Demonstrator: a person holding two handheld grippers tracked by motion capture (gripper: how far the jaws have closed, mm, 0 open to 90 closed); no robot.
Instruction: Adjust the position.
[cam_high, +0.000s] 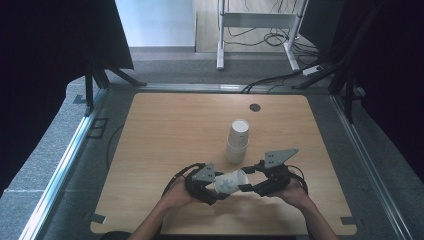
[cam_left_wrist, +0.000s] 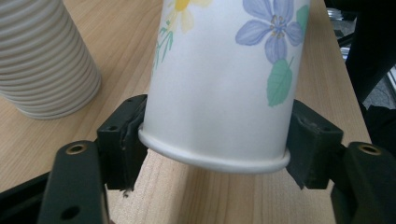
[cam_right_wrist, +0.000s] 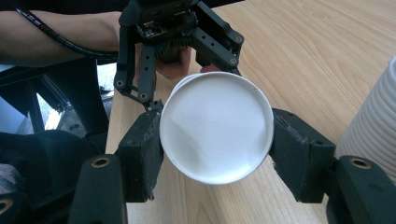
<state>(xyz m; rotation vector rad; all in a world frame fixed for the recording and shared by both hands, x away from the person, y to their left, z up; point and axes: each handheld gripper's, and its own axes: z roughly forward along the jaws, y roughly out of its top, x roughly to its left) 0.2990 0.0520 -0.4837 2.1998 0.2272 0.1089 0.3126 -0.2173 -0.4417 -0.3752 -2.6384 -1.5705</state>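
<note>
A white paper cup (cam_high: 229, 181) printed with flowers lies on its side just above the wooden table (cam_high: 165, 150), held between both grippers near the front edge. My left gripper (cam_high: 211, 186) grips its narrower end. In the left gripper view the pads (cam_left_wrist: 122, 135) press both sides of the cup (cam_left_wrist: 219, 79) at its rim, with the gripper (cam_left_wrist: 215, 140) shut on it. My right gripper (cam_high: 251, 185) holds the wider end. In the right gripper view the cup's round white end (cam_right_wrist: 215, 126) faces the camera, clamped by that gripper (cam_right_wrist: 217, 144).
A stack of ribbed white cups (cam_high: 238, 141) stands upright just behind the grippers, close to the held cup; it also shows in both gripper views (cam_left_wrist: 42, 60) (cam_right_wrist: 373, 126). A small round hole (cam_high: 255, 107) sits near the table's far edge. Black frames and cables surround the table.
</note>
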